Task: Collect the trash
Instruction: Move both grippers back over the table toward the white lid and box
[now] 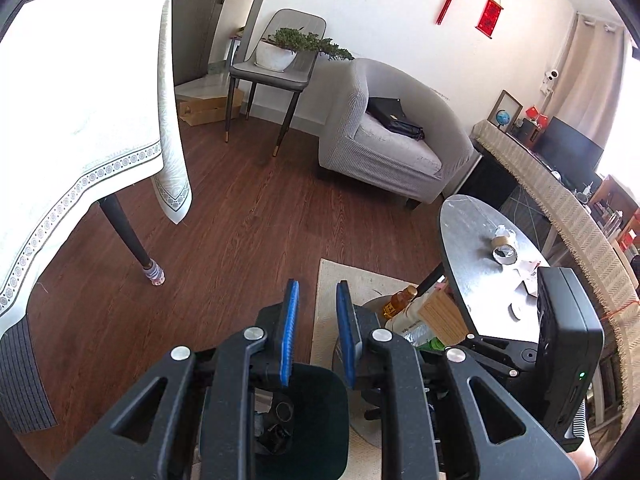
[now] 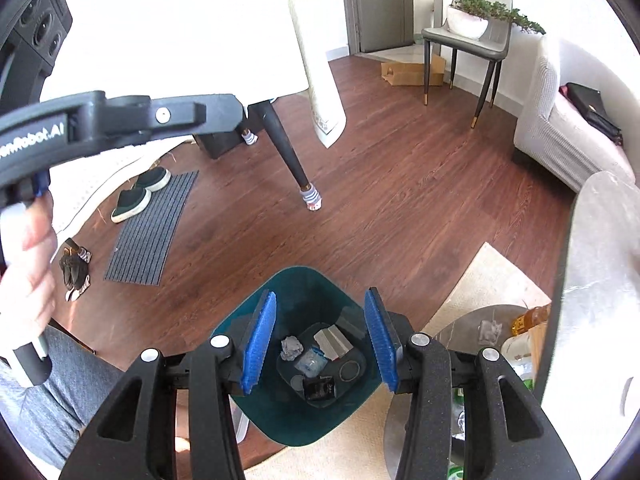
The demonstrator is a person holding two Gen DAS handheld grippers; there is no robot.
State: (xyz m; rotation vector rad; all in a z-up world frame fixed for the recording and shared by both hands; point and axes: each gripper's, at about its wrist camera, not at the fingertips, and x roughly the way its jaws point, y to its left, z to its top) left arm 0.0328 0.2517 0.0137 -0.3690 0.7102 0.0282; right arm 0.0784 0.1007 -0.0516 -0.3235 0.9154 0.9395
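Observation:
A dark teal trash bin (image 2: 304,420) stands on the floor below my right gripper (image 2: 322,300), which is open and empty directly above it. Inside lie a crumpled grey paper ball (image 2: 291,347), a grey box (image 2: 333,343), a black wrapper (image 2: 319,388) and other bits. My left gripper (image 1: 317,286) is open and empty, over the bin's rim (image 1: 320,412). The grey oval table (image 1: 472,248) to the right holds a tape roll (image 1: 504,254), crumpled plastic (image 1: 505,234) and paper scraps (image 1: 528,272). A crumpled paper (image 2: 490,330) lies on a lower round table.
A cream rug (image 2: 480,276) lies under the bin and tables. A bottle (image 1: 398,302) and wooden box (image 1: 442,316) sit on the lower table. A clothed dining table (image 1: 72,100) with dark leg (image 2: 288,152), grey armchair (image 1: 396,136), chair with plant (image 1: 276,60), doormat and slippers (image 2: 140,196) surround the wooden floor.

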